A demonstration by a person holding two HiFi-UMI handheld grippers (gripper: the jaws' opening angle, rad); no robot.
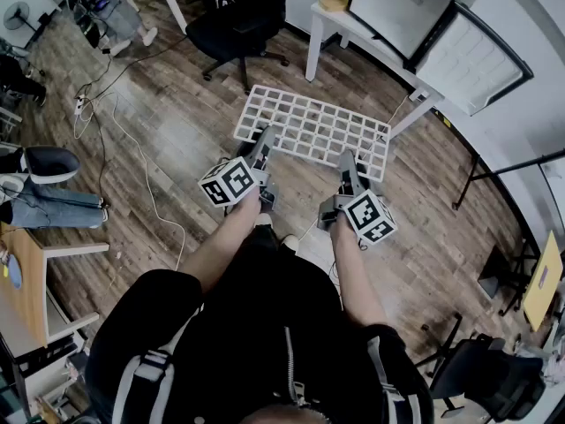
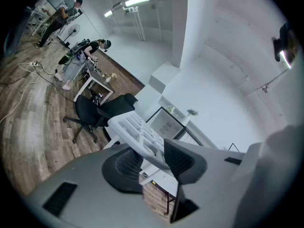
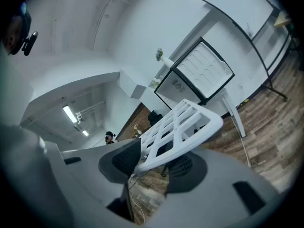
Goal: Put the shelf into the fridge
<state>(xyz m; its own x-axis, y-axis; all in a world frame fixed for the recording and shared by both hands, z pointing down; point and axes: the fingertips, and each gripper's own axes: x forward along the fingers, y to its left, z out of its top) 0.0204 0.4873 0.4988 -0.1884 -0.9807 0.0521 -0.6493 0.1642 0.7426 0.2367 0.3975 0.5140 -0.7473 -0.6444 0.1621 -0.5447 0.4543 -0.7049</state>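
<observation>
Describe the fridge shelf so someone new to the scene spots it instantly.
Start from the brown wood-plank floor in front of the white table. Held above it, between the left hand-held gripper and the right hand-held gripper, is the white plastic grid shelf: the only flat open lattice in view.

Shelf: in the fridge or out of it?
Out. The shelf hangs over the floor, its near edge clamped in the left tongs and right tongs, short of the fridge.

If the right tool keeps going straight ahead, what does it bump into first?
The right tool is gripping the white shelf, so that comes first. Beyond it, probably the table under the fridge, though depth is unclear.
</observation>
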